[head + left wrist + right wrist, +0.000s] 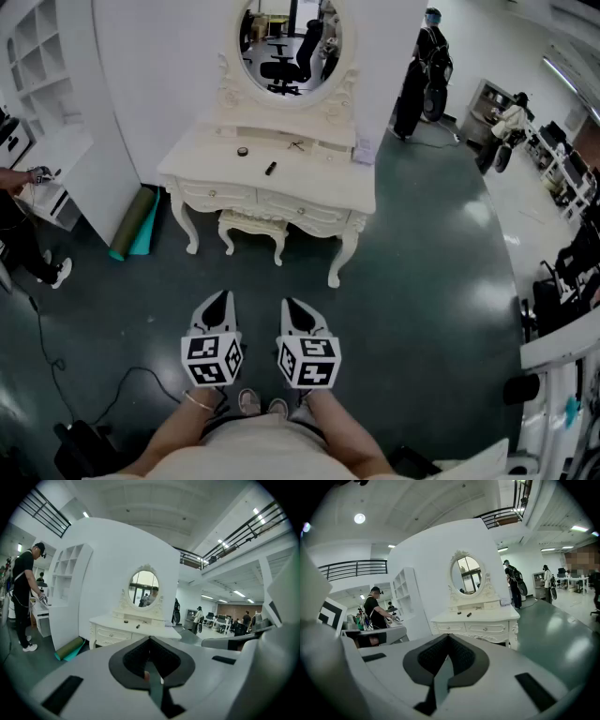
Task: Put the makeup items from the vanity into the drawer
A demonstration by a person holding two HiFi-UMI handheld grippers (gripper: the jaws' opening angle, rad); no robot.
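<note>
A white vanity (328, 187) with an oval mirror (288, 42) stands a few steps ahead of me, and its two front drawers (217, 195) are closed. On its top lie a small round black item (243, 151), a short black tube (270, 169) and a thin dark item (296, 145). A pale box (364, 150) sits at the right end. My left gripper (221, 300) and right gripper (293, 307) are held side by side above the floor, well short of the vanity. Both are shut and empty. The vanity (136, 627) (476, 620) appears beyond each gripper's jaws.
A white stool (253, 225) is tucked under the vanity. A green rolled mat (131, 223) leans at its left, by a white shelf unit (47, 56) and a person (23, 234). Cables (122, 384) lie on the floor at left. More people and desks are at the far right.
</note>
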